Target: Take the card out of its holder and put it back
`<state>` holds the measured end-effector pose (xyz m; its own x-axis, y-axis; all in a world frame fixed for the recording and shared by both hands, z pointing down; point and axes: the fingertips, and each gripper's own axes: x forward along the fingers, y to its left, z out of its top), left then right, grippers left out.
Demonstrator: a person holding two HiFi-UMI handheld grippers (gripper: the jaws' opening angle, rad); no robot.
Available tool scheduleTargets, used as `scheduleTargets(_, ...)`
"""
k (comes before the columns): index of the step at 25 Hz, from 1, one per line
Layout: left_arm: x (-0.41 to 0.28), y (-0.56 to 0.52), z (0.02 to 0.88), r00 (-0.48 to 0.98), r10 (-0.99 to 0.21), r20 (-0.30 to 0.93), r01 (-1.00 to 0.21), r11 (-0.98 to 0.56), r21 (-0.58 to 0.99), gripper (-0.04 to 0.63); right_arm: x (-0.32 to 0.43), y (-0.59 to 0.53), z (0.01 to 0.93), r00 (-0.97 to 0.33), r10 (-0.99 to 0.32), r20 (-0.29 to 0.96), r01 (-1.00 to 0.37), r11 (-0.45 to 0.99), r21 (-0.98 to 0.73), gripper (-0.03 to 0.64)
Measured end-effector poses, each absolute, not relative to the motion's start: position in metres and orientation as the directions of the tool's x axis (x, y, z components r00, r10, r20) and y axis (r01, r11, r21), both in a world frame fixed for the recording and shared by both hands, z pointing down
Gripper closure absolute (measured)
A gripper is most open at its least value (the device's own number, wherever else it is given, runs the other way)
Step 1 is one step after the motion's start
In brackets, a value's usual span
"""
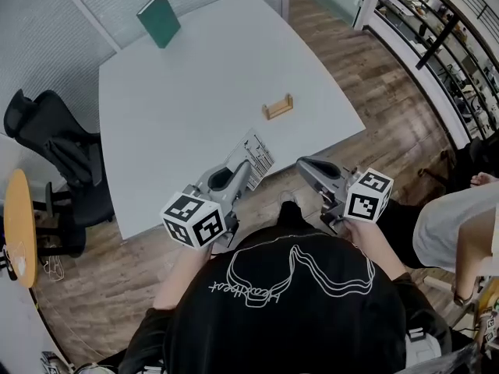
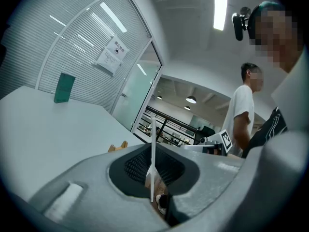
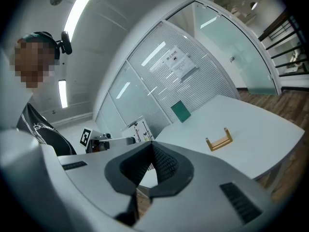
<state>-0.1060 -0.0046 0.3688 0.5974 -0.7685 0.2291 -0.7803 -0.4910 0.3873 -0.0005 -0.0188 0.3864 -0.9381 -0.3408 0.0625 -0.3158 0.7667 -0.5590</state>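
A white printed card (image 1: pixel 256 153) sticks out of my left gripper (image 1: pixel 246 168), which is shut on its lower edge and holds it over the near edge of the white table (image 1: pixel 179 107). In the left gripper view the card (image 2: pixel 152 129) shows edge-on as a thin upright line between the pads. The small wooden card holder (image 1: pixel 277 107) stands empty further out on the table, beyond both grippers. My right gripper (image 1: pixel 301 163) hovers just right of the card, shut with nothing in it. From the right gripper view, the holder (image 3: pixel 219 140) and the card (image 3: pixel 138 128) both show.
A green book (image 1: pixel 158 19) stands upright at the table's far edge. A black office chair (image 1: pixel 54 142) and a round wooden side table (image 1: pixel 17 224) are to the left. One person stands to my right (image 2: pixel 246 110). Another person's arm (image 1: pixel 460 232) shows at the right edge of the head view.
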Motion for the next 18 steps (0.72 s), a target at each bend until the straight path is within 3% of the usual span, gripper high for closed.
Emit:
scheduleTargets(9, -0.103, -0.013, 0.381, 0.61, -0.76, 0.225, -0.772, -0.506, 0.385, 0.569, 0.004, -0.02, 0.406, -0.933, -0.353, 0.07, -0.328, 0.753, -0.57, 0.607)
scheduleTargets(18, -0.093, -0.09, 0.369, 0.625, -0.744, 0.238, -0.77, -0.535, 0.348, 0.569, 0.018, -0.085, 0.401, -0.925, -0.365, 0.103, -0.351, 0.724, -0.594, 0.607)
